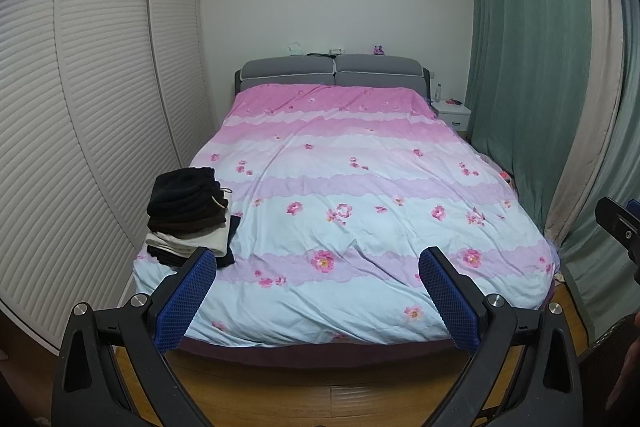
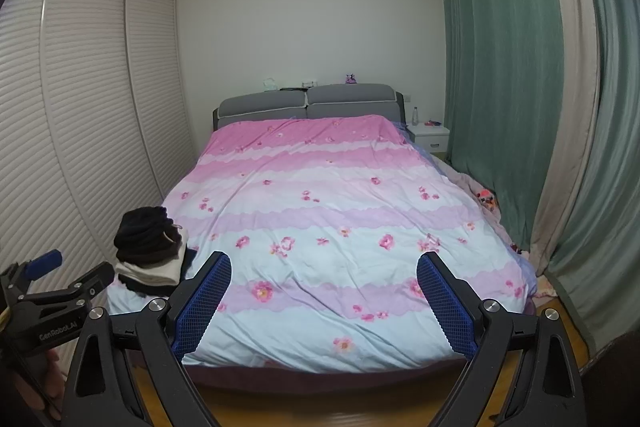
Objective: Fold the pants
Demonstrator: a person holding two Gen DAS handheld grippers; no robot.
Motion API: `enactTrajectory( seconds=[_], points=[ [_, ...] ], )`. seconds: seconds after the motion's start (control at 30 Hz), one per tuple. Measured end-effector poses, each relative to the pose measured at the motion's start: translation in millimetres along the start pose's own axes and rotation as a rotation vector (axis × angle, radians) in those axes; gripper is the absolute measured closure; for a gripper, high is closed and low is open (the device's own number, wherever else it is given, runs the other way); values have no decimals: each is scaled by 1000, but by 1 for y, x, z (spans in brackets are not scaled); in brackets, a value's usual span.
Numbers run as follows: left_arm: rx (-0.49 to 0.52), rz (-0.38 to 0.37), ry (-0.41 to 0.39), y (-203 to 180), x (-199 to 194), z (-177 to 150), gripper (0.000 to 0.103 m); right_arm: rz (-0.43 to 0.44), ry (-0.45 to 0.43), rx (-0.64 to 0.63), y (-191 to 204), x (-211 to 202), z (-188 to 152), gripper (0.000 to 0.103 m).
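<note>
Right now both grippers hang at the foot of the bed [image 1: 360, 167], holding nothing. Left gripper [image 1: 318, 259] has its jaws spread wide, blue pads [image 1: 188, 303] apart, only bedding and floor between them. Right gripper [image 2: 324, 265] is the same: jaws released, pads [image 2: 204, 303] far apart, empty. Neither touches the quilt [image 2: 320, 219].

Pants sit in a folded stack [image 1: 188, 215] at about 9 o'clock in the left wrist view, on the near left corner of the bed, close to the edge by the wardrobe [image 1: 80, 107]. Black items on top (a pale drawstring pokes out), a cream one lower down, dark ones at the bottom. In the right wrist view that stack [image 2: 150, 251] is at 9 o'clock too, just beyond the left gripper [image 2: 60, 291], which enters from the left edge.

Quilt is pink at the head, pale blue and lilac toward the foot, flower print, wrinkled, spread flat over the whole bed. Grey headboard [image 1: 332, 71] at 12 o'clock, small white nightstand [image 1: 452, 113] at 1 o'clock, green curtains [image 1: 520, 67] at 2 to 3 o'clock. Wood floor [image 1: 320, 387] at 6 o'clock.
</note>
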State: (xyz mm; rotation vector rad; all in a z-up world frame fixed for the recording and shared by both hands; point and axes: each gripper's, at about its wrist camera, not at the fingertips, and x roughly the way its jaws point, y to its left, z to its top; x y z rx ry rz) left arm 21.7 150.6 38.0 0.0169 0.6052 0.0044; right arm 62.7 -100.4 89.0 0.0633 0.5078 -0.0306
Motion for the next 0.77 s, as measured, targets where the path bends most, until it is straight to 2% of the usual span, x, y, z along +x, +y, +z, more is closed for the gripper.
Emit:
enactTrajectory(
  seconds=[0.77],
  points=[
    [17, 3, -3, -8, -3, 0, 0, 12, -1, 12, -2, -2, 2, 8]
  ],
)
